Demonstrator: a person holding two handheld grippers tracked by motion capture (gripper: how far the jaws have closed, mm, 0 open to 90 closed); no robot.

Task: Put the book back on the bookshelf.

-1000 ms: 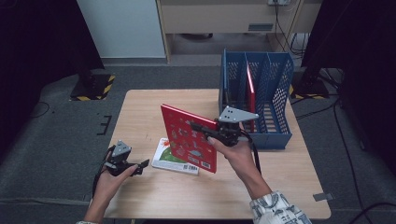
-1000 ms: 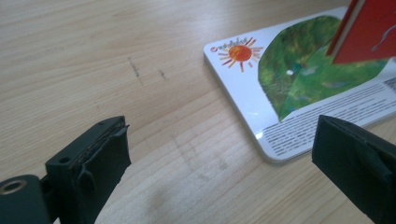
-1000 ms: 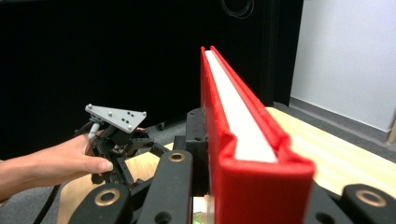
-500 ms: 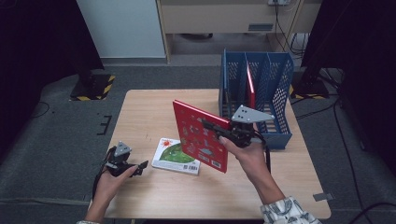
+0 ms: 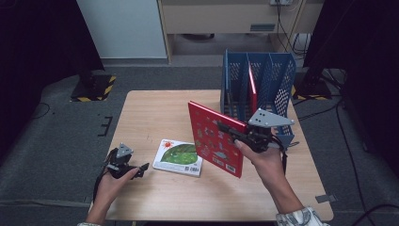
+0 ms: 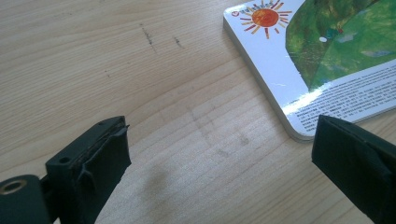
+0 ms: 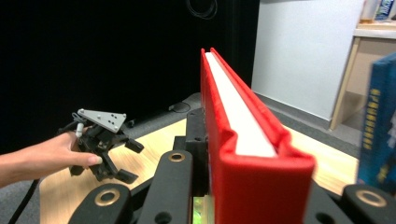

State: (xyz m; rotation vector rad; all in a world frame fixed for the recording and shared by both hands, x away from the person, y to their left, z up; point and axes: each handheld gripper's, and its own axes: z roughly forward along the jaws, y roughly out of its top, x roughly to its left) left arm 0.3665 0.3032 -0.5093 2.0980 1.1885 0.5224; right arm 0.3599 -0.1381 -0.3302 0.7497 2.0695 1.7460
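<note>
Pale wooden worktop (image 5: 155,122) below, my right gripper (image 5: 234,133) clamps the red book (image 5: 214,139) upright, aloft beside the blue file rack (image 5: 263,89). Stiff, light board; I'd grip its spine edge. Left gripper (image 5: 136,170) idles wide.

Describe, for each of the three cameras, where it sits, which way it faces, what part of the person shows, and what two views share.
High view: above the person's side, facing forward and down on the table; both forearms and hands show.
Left gripper view: on the left claw, facing down at the tabletop; its open jaws show.
Right gripper view: on the right claw, facing along the red book it clamps; the other hand shows.
Shared: the high and left gripper views both show the green book.
</note>
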